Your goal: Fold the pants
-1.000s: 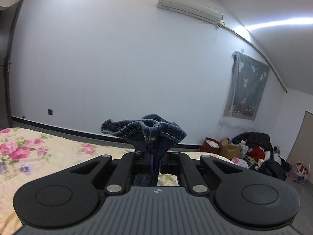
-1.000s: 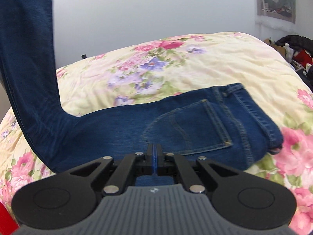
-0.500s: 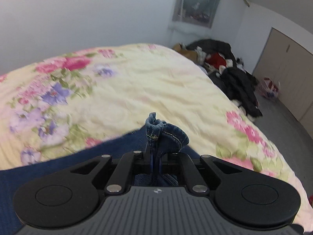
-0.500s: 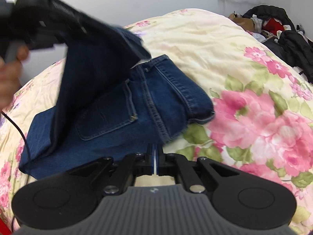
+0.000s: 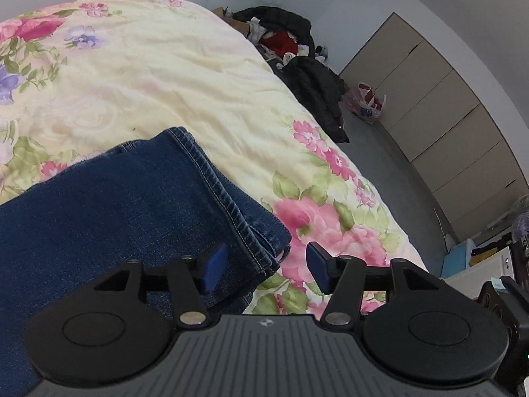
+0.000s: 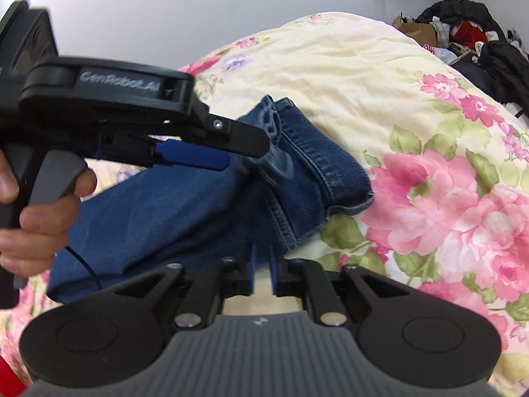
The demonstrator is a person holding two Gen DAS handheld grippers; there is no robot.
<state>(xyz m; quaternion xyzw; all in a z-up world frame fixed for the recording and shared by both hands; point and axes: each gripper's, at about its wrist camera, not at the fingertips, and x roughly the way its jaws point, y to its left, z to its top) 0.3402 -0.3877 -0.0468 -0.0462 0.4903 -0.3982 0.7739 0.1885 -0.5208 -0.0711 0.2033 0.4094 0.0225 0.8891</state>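
The blue jeans (image 5: 109, 205) lie folded on the floral bedspread (image 5: 158, 76), leg end laid over the waist part. My left gripper (image 5: 266, 266) is open just above the jeans' hem edge, holding nothing. In the right wrist view the jeans (image 6: 205, 205) lie left of centre with the left gripper (image 6: 218, 152) hovering over them, held by a hand. My right gripper (image 6: 262, 266) sits near the jeans' near edge, its blue pads a narrow gap apart with nothing between them.
The bedspread (image 6: 429, 152) stretches to the right. A pile of dark and red clothes (image 5: 291, 43) lies on the floor beside the bed. Beige cabinets (image 5: 439, 109) line the right wall. A pink bag (image 5: 367, 102) stands on the floor.
The left gripper carried the leg end down over the waist part and let it go, opening wide. The right gripper released the cloth and its pads parted slightly.
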